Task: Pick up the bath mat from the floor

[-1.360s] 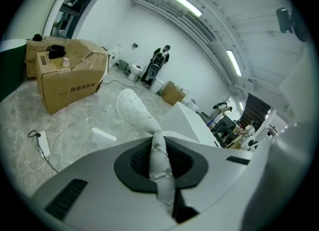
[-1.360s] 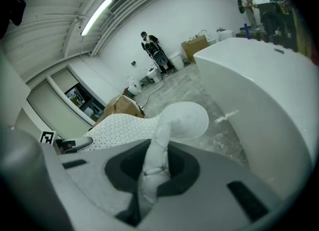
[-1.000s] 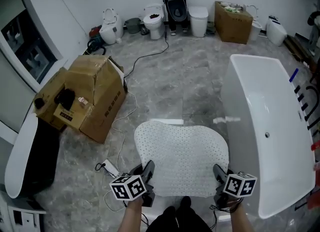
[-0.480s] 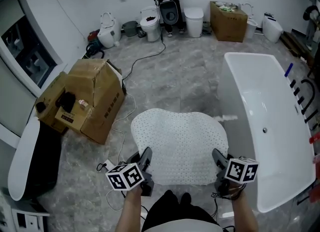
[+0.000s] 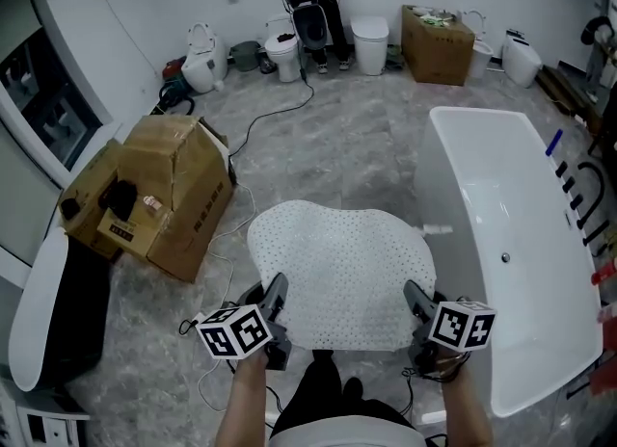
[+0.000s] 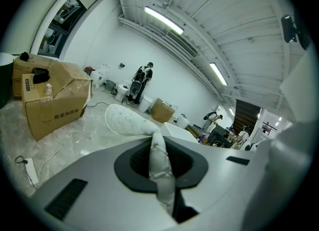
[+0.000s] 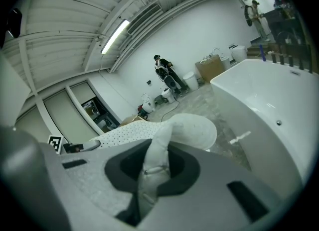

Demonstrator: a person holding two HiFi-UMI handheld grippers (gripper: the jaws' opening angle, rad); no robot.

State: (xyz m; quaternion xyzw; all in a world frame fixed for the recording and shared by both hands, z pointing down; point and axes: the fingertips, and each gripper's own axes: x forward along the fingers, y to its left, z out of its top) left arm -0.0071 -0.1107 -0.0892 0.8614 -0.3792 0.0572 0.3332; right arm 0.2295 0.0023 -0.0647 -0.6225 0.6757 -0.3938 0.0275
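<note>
1. Squarely in the middle of the head view, the bath mat [image 5: 337,272] is a white, dotted sheet spread out in front of the person, between the two tools. Its near edge is off the floor [image 5: 357,146].
2. At the mat's near left corner, the left tool [image 5: 273,302] has its jaws nearly together, pinching a fold of the mat. In the left gripper view the fold [image 6: 160,163] runs up through the narrow gap of the left tool [image 6: 162,170], and the rest of the mat [image 6: 127,118] arches away beyond it.
3. At the near right corner, the right tool [image 5: 416,305] grips in the same way. In the right gripper view the white fold [image 7: 152,165] is clamped in the right tool [image 7: 149,175].
4. Whether the mat's rounded far edge touches the floor cannot be told.
5. Below the mat's near edge, the person's dark legs and shoes [image 5: 323,387] show.
6. Just right of the mat stands a white bathtub [image 5: 501,243].
7. To the left sits a dented cardboard box [image 5: 164,185], with a thin cable [image 5: 275,113] trailing over the grey marbled floor beside it.
8. Along the far wall stand toilets [image 5: 287,50], a white bin [image 5: 370,42] and a second cardboard box [image 5: 436,42].
</note>
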